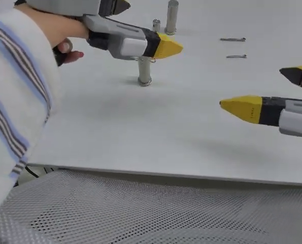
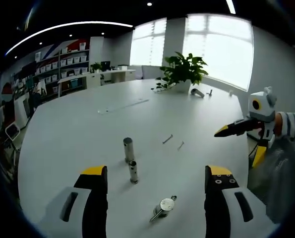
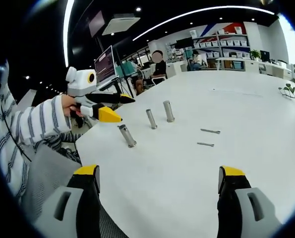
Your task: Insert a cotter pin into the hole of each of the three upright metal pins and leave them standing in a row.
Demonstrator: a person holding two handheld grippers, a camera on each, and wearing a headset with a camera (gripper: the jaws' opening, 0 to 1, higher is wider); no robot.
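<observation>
near pin (image 1: 144, 73): upright on the table (image 1: 140, 132), a little left of centre in the head view. We see a fitted cotter (image 2: 156, 214) through its top.
middle pin (image 1: 156, 25): upright, at 1 o'clock from the near pin.
far pin (image 1: 172, 17): upright, next along the same 1 o'clock line.
loose cotters (image 1: 233, 39): two, lying flat at 3 o'clock from the row, well apart from it.
left gripper (image 2: 156, 173): jaws spread wide with nothing between them. In the head view it sits at 11 o'clock, its yellow jaw over the near pin's top. We cannot tell if they touch.
right gripper (image 3: 159, 171): jaws spread wide, gripping nothing. In the head view it sits at 3 o'clock, well apart from the pins.
sleeve (image 1: 13, 91): striped, at 9 o'clock in the head view.
</observation>
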